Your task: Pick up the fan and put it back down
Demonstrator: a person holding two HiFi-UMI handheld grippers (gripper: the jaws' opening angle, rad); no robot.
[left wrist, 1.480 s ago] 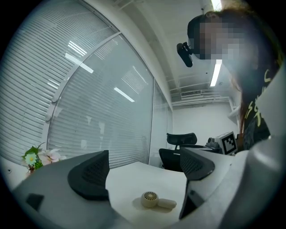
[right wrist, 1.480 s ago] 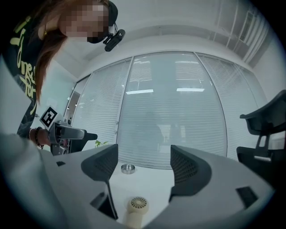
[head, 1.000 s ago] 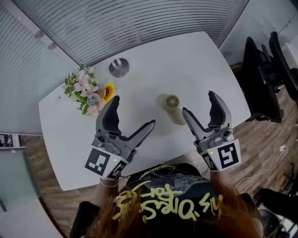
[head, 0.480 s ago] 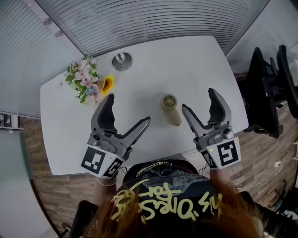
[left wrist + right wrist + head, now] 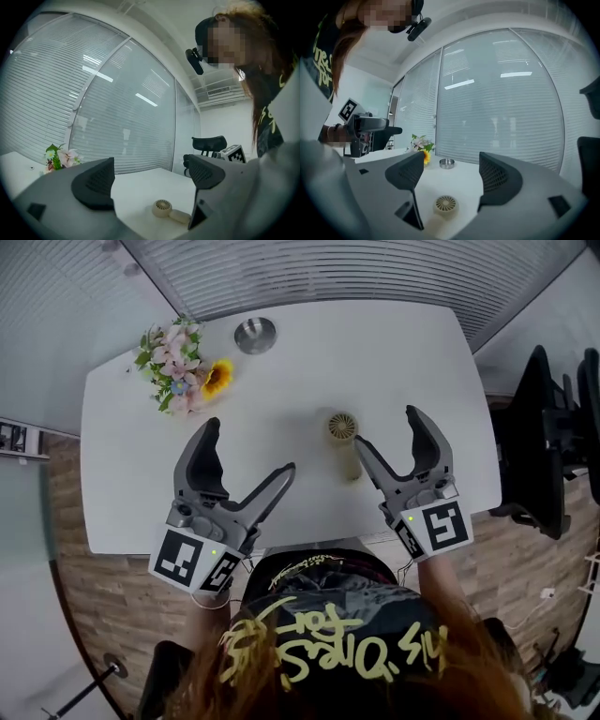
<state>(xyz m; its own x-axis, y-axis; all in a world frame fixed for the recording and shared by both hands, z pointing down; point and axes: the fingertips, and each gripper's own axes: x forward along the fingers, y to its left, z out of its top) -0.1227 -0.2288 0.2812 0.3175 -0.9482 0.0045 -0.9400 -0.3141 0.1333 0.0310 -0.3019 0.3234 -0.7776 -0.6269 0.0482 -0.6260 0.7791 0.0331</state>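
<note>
A small cream hand-held fan [image 5: 345, 440] lies flat on the white table [image 5: 122, 474], its round grille toward the far side and its handle toward me. It also shows in the left gripper view as the fan [image 5: 163, 208] and in the right gripper view as the fan [image 5: 446, 205], low between the jaws. My right gripper [image 5: 386, 434] hovers open just right of and near the fan's handle, apart from it. My left gripper [image 5: 246, 447] hangs open over the table's near left part, nothing between its fingers.
A bunch of flowers [image 5: 178, 376] lies at the table's far left, and a round metal dish [image 5: 254, 335] sits behind it near the far edge. Black office chairs [image 5: 548, 442] stand to the right of the table. Window blinds run along the far side.
Both grippers have stayed open and held about the same pose while the head view shifted; the right gripper now sits a little closer to the fan's handle. The fan has not moved.
</note>
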